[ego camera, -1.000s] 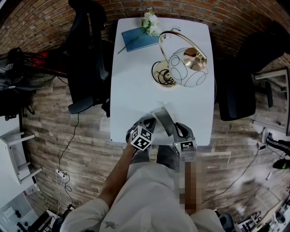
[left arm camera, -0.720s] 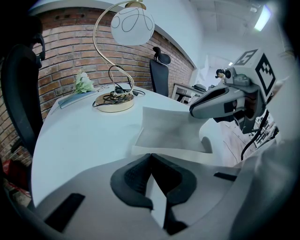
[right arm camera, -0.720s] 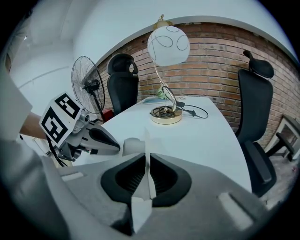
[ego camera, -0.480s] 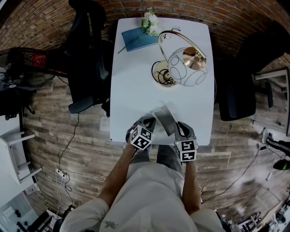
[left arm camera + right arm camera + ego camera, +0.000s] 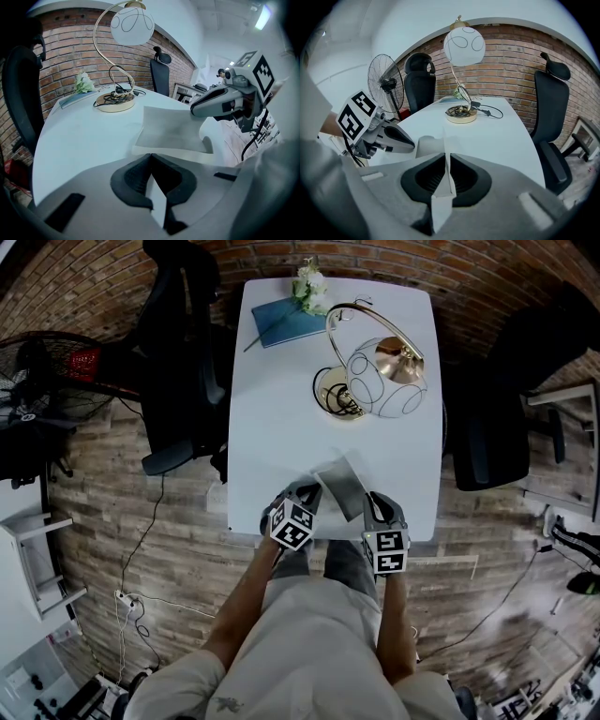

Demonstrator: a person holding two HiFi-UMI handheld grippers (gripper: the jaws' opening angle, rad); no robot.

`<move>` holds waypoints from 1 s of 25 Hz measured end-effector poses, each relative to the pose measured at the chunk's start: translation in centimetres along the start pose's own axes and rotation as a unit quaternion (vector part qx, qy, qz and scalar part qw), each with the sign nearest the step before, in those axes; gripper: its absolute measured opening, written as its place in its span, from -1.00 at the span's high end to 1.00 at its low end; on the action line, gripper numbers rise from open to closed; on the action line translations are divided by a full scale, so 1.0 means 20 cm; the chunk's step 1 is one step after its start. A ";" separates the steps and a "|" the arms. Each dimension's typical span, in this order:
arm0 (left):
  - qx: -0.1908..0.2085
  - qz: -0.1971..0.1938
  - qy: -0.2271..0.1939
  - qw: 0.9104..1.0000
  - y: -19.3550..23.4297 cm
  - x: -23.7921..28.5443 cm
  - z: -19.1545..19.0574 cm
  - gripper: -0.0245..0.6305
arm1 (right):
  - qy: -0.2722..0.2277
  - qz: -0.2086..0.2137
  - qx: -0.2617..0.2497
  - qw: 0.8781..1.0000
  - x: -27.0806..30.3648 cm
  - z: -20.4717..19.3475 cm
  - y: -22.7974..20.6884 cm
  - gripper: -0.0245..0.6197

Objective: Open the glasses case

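While both grippers meet at the near edge of the white table (image 5: 281, 399), the head view shows the grey case (image 5: 343, 482) lying there at six o'clock on the tabletop. The left gripper (image 5: 309, 493) comes at it from seven o'clock and the right gripper (image 5: 371, 507) from five o'clock. A lamp (image 5: 375, 381) stands beyond the case toward twelve o'clock, with a blue notebook (image 5: 286, 320) and white flowers (image 5: 312, 287) at the far end. From the left gripper view, its dark pads are pressed together at their tips on a thin pale edge of the case. The case's grey panel spreads flat on the table just past them at twelve o'clock. The right gripper reaches in at two o'clock, touching the panel's far corner, and the lamp is at eleven o'clock. From the right gripper view, its jaws are clamped on a thin white flap of the case, seen edge-on and running upright between the pads. The left gripper sits at nine o'clock, close beside the case. The lamp stands at twelve o'clock, a fan (image 5: 386, 86) at ten o'clock and a black chair (image 5: 551, 122) at three o'clock.
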State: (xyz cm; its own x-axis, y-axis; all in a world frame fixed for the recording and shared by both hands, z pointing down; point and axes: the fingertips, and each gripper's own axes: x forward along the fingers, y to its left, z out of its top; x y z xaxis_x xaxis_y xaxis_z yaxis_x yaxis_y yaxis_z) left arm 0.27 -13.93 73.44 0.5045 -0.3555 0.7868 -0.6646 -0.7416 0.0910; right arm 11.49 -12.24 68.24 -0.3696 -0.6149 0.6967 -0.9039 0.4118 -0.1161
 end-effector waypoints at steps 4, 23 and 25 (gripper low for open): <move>0.000 0.002 0.002 1.000 0.00 0.00 0.00 0.91 | 0.000 -0.004 0.002 1.000 0.00 0.00 -0.01 0.81; 0.003 0.010 -0.003 1.000 0.00 -0.01 0.01 0.91 | 0.002 -0.017 -0.010 1.000 -0.02 -0.02 -0.03 0.80; -0.001 0.016 -0.012 1.000 0.00 -0.01 0.01 0.91 | -0.004 -0.018 -0.011 1.000 -0.04 0.00 -0.02 0.80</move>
State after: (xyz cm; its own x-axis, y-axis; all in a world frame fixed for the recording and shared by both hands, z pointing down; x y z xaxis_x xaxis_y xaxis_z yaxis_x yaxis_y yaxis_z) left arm 0.28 -14.03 73.05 0.4951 -0.3926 0.7750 -0.6819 -0.7284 0.0666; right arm 12.15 -11.94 67.77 -0.3395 -0.6346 0.6943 -0.9111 0.4051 -0.0753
